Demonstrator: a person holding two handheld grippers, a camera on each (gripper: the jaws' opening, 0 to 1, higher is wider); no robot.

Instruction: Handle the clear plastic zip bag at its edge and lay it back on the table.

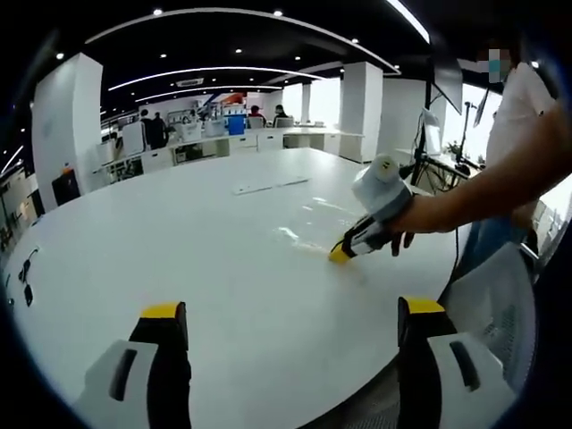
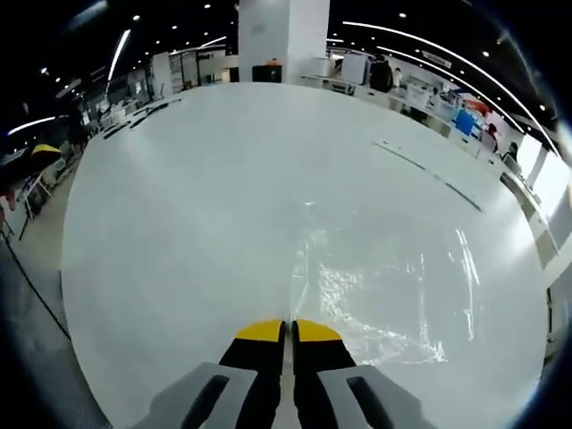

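White round table (image 1: 206,268) carries the clear plastic zip bag (image 2: 393,286), lying flat. Right gripper view has the right gripper (image 2: 287,332) pinched shut at the bag's near edge; left gripper view has the left gripper (image 1: 293,313) spread wide, holding nothing

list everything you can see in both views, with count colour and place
clear plastic zip bag: 1, transparent and shiny, lying flat on the table, its near edge at the right tool's tips
table: 1, white, large and rounded, under everything
strips: 2, pale, flat on the far part of the table
chair: 1, white mesh back, at the table's edge beside the person
pillars: several, white, behind the table
desks with people: a row, far background, too small to detail
person's arm: 1, bare forearm, white sleeve above, holding the right tool
left tool: 1, grey with yellow tips, jaws apart, above the table's near part
right tool: 1, grey with yellow tips, jaws closed at the bag's edge
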